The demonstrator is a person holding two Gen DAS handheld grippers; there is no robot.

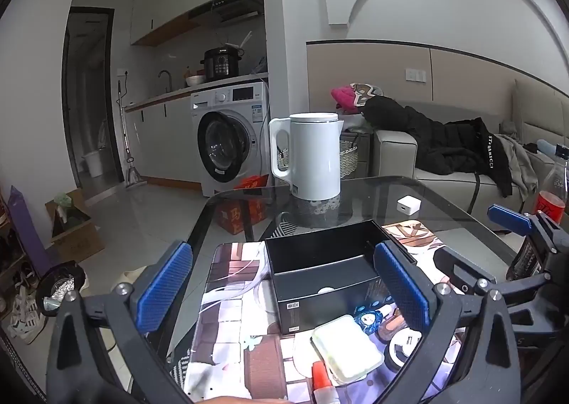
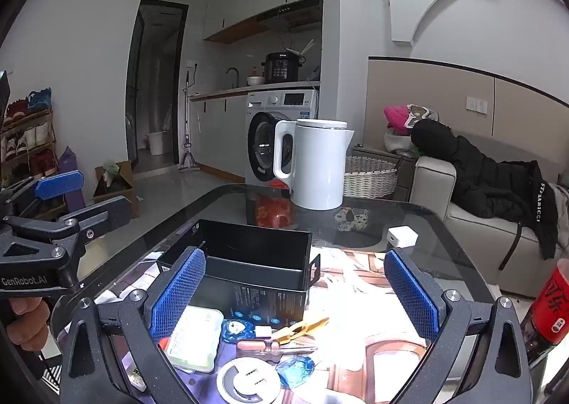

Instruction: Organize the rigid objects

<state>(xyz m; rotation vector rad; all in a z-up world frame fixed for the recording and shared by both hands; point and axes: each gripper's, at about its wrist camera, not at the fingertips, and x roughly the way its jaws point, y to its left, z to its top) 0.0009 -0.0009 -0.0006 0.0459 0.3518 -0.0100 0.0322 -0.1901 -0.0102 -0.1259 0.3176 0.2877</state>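
I have both tools spread to full width with nothing between the pads. The left gripper [image 1: 284, 286] hovers over the near end of the glass table [image 1: 444, 198], angled slightly downward; the right gripper [image 2: 295, 294] sits beside it at a similar tilt. Directly ahead of both, an open black box [image 1: 320, 262] rests on a printed mat [image 1: 231, 297], untouched by either tool. In front of the box, nearest me, the loose items lie clustered on the mat: a pale green rectangular case [image 2: 193, 336], a round white puck [image 2: 249, 382], yellow tweezers [image 2: 302, 327], a pink-handled screwdriver [image 2: 270, 347] and a blue badge [image 2: 236, 327]. A small white charger [image 2: 402, 237] lies on bare glass beyond the box to the right. Farther back a white kettle [image 1: 313, 155] stands upright. A red-labelled bottle [image 2: 549, 304] stands at the table's right edge.
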